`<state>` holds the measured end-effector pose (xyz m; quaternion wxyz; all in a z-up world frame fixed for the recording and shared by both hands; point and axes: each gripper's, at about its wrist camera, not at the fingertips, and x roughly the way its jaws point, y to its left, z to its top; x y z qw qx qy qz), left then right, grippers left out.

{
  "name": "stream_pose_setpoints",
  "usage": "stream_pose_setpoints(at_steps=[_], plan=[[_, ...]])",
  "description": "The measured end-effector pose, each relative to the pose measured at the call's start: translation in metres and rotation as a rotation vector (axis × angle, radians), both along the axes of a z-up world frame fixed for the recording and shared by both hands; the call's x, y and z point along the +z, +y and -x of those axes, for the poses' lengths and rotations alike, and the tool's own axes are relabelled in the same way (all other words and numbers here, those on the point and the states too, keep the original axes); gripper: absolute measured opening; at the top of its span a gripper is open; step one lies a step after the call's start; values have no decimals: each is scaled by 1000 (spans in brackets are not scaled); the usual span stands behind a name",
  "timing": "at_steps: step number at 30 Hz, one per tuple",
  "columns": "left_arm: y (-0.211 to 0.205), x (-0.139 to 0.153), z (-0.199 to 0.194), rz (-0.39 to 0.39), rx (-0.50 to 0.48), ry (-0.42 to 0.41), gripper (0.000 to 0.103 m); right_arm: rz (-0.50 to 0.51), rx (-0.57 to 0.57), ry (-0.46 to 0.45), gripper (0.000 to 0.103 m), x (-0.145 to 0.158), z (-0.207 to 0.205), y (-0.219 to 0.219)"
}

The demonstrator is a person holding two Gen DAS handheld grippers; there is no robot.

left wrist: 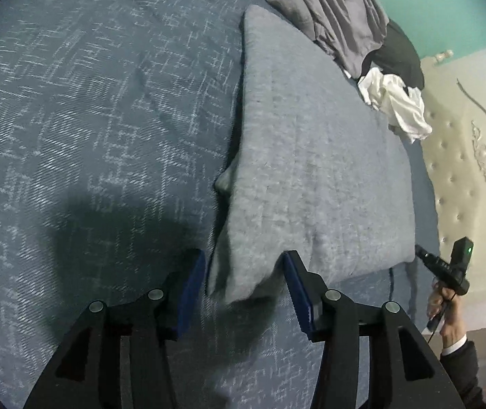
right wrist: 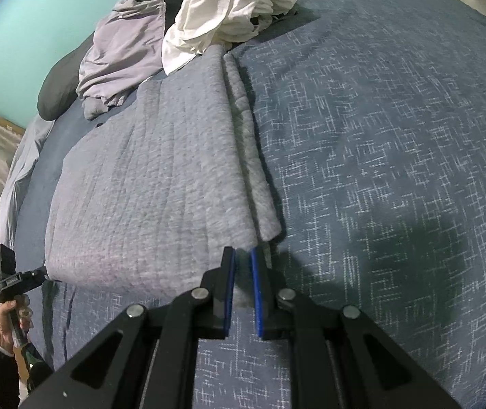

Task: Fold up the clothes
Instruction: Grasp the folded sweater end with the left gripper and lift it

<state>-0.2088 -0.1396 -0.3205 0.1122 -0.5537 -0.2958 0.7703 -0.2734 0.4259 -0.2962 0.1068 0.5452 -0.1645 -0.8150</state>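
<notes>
A grey folded garment (left wrist: 311,170) (right wrist: 157,187) lies flat on the blue patterned bedspread (left wrist: 89,119) (right wrist: 379,136). My left gripper (left wrist: 243,259) is open at one near corner of it. That corner sits loosely between the blue pads, which do not press on it. My right gripper (right wrist: 243,252) is at the other near corner, its pads almost together and pinching the garment's doubled edge. Each gripper also shows in the other's view, hand-held at the cloth's far corner: the right gripper (left wrist: 420,252) and the left gripper (right wrist: 43,272).
A crumpled white garment (left wrist: 396,102) (right wrist: 232,3), a lilac-grey garment (left wrist: 328,10) (right wrist: 123,54) and a dark cushion (right wrist: 55,95) are heaped at the far end of the bed. A tufted cream headboard (left wrist: 464,170) borders one side. A person's hand (left wrist: 447,317) holds the right gripper.
</notes>
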Motion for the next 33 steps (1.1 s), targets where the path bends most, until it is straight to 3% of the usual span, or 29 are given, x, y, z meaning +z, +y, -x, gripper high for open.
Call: stream_pose_setpoints(at_steps=[10, 16, 24, 28, 33], plan=[[0, -13, 17, -96, 40, 28, 52, 12, -12, -3, 9, 1, -3, 6], [-14, -5, 4, -93, 28, 51, 51, 13, -16, -4, 9, -1, -2, 6], [6, -9, 14, -81, 24, 56, 50, 12, -14, -4, 9, 0, -2, 4], [10, -6, 14, -68, 12, 63, 33, 14, -15, -3, 9, 1, -3, 4], [17, 5, 14, -48, 8, 88, 22, 19, -17, -3, 9, 0, -4, 3]])
